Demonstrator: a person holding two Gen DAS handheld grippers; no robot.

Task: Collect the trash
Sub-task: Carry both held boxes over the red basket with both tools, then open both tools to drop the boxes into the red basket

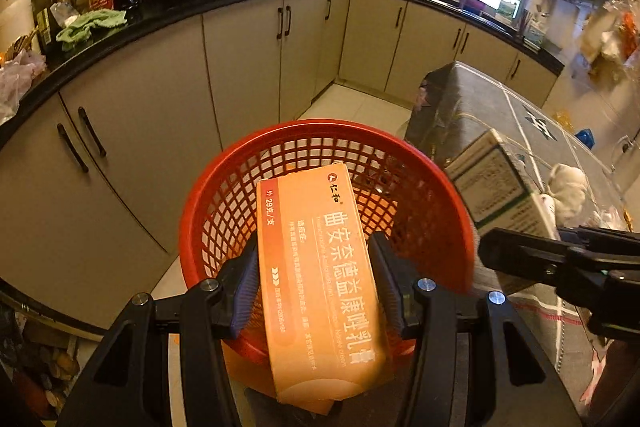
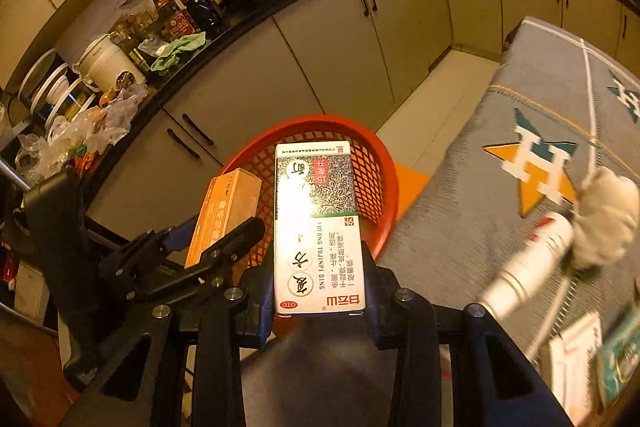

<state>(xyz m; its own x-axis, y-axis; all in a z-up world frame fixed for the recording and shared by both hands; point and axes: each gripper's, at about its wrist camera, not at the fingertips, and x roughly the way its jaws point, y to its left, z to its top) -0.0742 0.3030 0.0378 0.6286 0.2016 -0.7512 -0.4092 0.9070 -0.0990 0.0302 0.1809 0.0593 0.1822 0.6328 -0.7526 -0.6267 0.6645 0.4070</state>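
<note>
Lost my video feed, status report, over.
Left gripper jaws clamp orange cardboard box. Right gripper jaws clamp white patterned box. Both over red mesh basket. Nothing blocking.

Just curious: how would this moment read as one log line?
left claw: grips orange box | right claw: grips white box | both over red basket

basket (image 1: 224,211) — red | box (image 1: 320,267) — orange | carton (image 2: 318,227) — white, green leaf-patterned

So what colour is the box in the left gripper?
Orange box with white lettering, clearest in the left wrist view.
</note>
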